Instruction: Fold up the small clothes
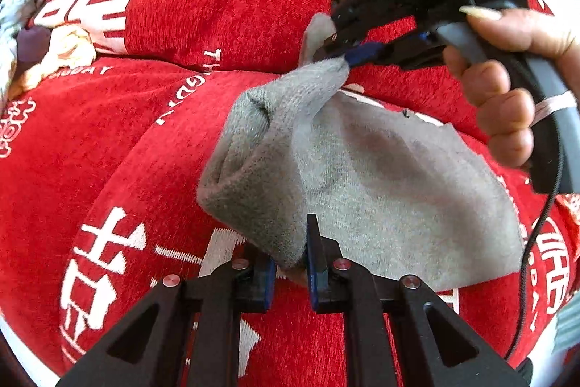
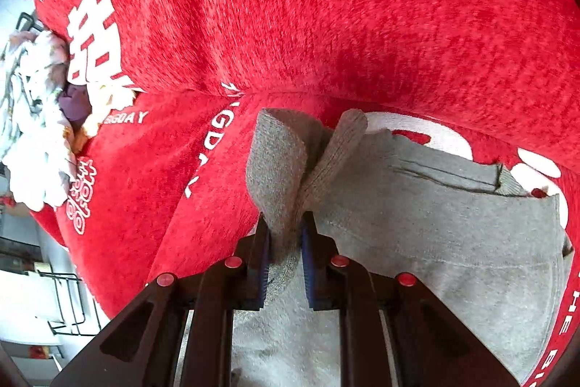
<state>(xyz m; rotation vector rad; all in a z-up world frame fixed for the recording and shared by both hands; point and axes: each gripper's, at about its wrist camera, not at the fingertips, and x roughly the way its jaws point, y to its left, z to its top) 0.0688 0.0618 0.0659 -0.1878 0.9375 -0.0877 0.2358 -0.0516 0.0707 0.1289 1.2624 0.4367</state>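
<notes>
A small grey knitted garment lies on a red cushion cover with white lettering. My left gripper is shut on the garment's near corner, which bunches up between the blue pads. My right gripper, held by a person's hand, is shut on the far corner and lifts it off the cover. In the right wrist view the same grey garment spreads to the right, and the right gripper pinches a raised fold of its ribbed edge.
A heap of other small clothes, white, purple and cream, sits at the left edge of the cushion. A red backrest cushion rises behind. A black wire rack stands beyond the cushion's left side.
</notes>
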